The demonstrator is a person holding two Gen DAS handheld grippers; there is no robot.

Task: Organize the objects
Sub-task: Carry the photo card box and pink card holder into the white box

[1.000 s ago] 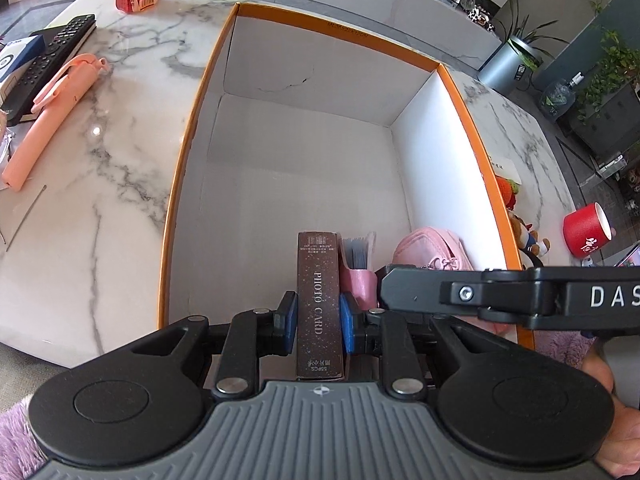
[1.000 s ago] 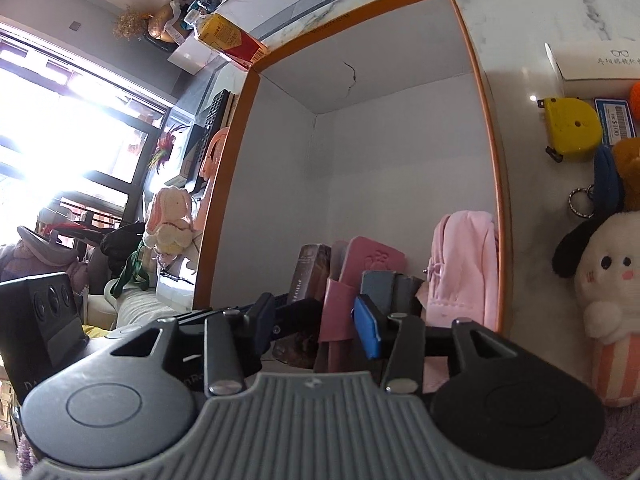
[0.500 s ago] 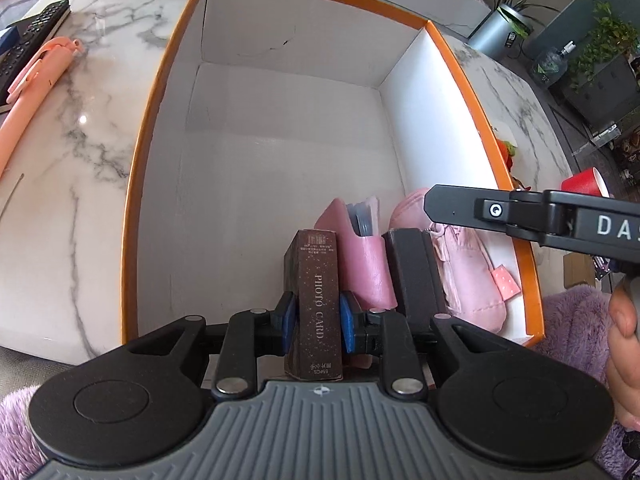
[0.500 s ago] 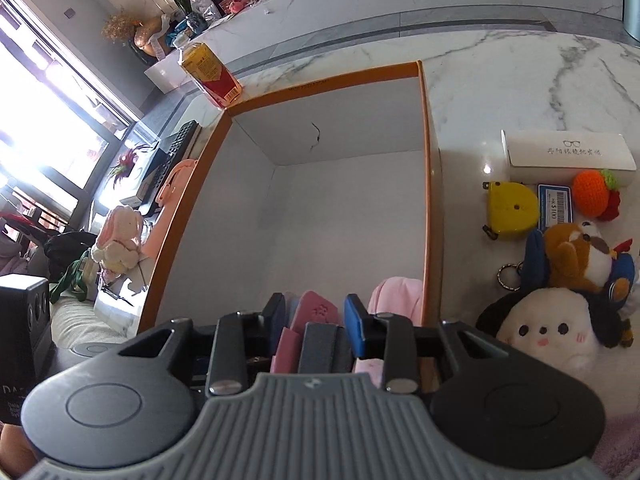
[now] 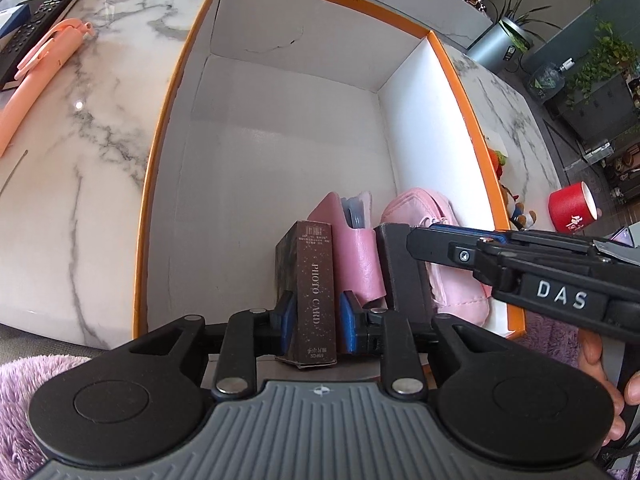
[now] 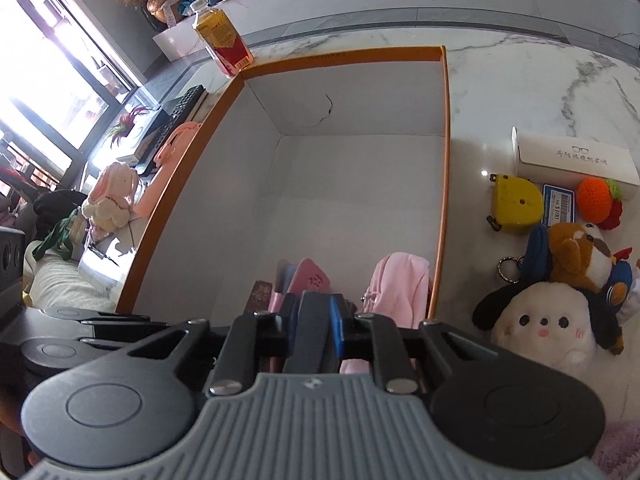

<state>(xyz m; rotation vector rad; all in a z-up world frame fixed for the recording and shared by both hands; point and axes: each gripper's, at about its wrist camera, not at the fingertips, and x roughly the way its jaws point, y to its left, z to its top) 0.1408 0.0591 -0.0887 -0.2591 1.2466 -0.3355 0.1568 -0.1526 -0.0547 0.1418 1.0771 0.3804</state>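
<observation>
An orange-rimmed white box (image 5: 168,112) stands on the marble table. At its near end stand a brown "PHOTO CARD" box (image 5: 314,284), a pink card holder (image 5: 356,256), a dark grey flat case (image 5: 402,276) and a pink pouch (image 5: 452,280). My left gripper (image 5: 314,316) is shut on the photo card box. My right gripper (image 6: 314,320) is shut on the dark grey case (image 6: 314,332), upright between the card holder (image 6: 310,280) and the pouch (image 6: 400,284). The right gripper's body (image 5: 540,276) crosses the left wrist view.
Left of the box lie a pink pen-shaped item (image 5: 36,68) and a remote (image 5: 44,4); a drink carton (image 6: 222,40) stands behind. Right of the box are a yellow tape measure (image 6: 516,204), plush toys (image 6: 548,320), a white glasses box (image 6: 576,160) and a red cup (image 5: 572,212).
Both grippers pulled back toward the box's near end and rose. The right gripper closed from wide open onto the dark grey case. The left gripper kept its hold on the photo card box.
</observation>
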